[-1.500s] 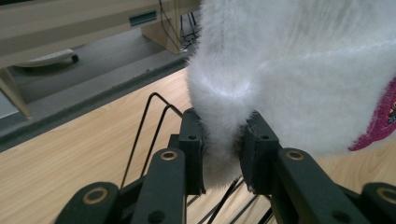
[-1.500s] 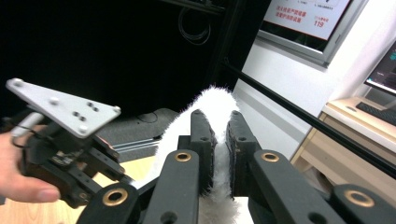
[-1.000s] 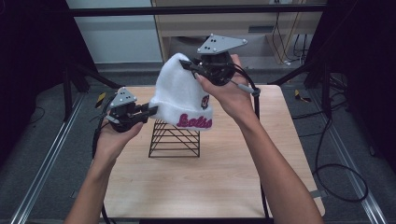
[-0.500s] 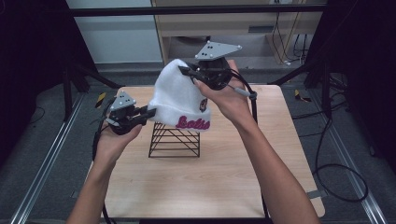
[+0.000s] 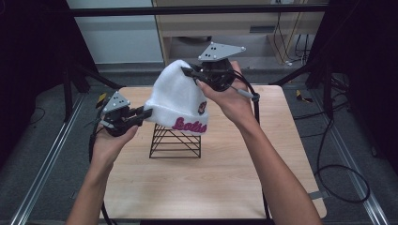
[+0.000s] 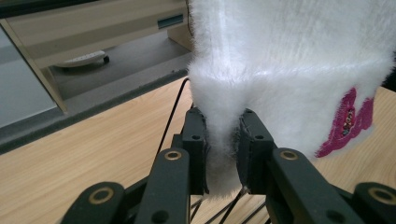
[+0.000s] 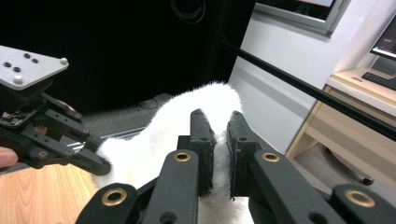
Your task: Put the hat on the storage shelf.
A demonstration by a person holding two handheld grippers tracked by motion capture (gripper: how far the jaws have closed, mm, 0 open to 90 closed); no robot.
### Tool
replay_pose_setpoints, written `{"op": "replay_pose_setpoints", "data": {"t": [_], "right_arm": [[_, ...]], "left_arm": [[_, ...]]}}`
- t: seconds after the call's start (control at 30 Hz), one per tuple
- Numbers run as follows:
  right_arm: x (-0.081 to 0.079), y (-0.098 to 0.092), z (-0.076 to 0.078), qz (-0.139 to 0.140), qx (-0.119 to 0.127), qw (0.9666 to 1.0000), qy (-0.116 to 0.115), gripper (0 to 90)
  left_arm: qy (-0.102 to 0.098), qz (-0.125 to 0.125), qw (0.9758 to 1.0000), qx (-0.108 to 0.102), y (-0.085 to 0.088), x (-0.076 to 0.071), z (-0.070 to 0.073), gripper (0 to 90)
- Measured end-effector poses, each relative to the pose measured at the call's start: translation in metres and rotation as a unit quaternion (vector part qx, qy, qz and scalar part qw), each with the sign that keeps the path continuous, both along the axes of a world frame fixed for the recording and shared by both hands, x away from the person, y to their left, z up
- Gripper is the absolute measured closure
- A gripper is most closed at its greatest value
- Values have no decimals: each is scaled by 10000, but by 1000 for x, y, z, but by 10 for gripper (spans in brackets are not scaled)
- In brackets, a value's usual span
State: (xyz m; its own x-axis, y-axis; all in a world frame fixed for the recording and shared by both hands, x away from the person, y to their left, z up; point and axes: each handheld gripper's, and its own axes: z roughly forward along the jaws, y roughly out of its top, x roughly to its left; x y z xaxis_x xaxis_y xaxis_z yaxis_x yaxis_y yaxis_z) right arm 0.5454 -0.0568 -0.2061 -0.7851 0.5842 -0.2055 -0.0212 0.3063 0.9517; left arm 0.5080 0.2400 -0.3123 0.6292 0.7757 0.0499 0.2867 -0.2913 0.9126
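Hat (image 5: 178, 101): white, fuzzy, magenta lettering on the cuff, held above the wire rack (image 5: 175, 140) on your wooden tabletop (image 5: 225, 187) | left gripper (image 5: 141, 115): your fingers clamp the cuff edge | right gripper (image 5: 190, 73): your fingers pinch the crown.

A fuzzy white beanie (image 5: 178, 101) with pink lettering hangs stretched above the wire rack (image 5: 174, 142).

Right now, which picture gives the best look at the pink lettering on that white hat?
The high view: the pink lettering runs along the cuff of the white hat, facing the camera, above the wire rack. The left gripper view catches only a slanted edge of it. In the right gripper view the hat shows plain white fuzz.
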Motion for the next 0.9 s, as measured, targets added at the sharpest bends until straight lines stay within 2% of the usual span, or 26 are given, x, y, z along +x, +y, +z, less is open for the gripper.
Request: {"op": "replay_pose_setpoints", "data": {"t": [0.17,0.27,0.53,0.73,0.9], "right_arm": [[-1,-6,7,-62,86,9999,-35,839],[-1,-7,8,-77,81,9999,-22,838],[5,2,1,-61,-107,9999,6,838],[13,5,-9,-54,-128,9999,97,838],[13,7,-16,-37,-154,9998,150,838]], "left_arm": [[-98,-94,9999,28,-5,-6,9,749],[-136,-63,9998,143,-6,-6,9,750],[4,71,9999,157,-2,3,-3,747],[70,144,9998,98,1,7,-13,746],[121,176,9997,149,3,9,-19,745]]}}
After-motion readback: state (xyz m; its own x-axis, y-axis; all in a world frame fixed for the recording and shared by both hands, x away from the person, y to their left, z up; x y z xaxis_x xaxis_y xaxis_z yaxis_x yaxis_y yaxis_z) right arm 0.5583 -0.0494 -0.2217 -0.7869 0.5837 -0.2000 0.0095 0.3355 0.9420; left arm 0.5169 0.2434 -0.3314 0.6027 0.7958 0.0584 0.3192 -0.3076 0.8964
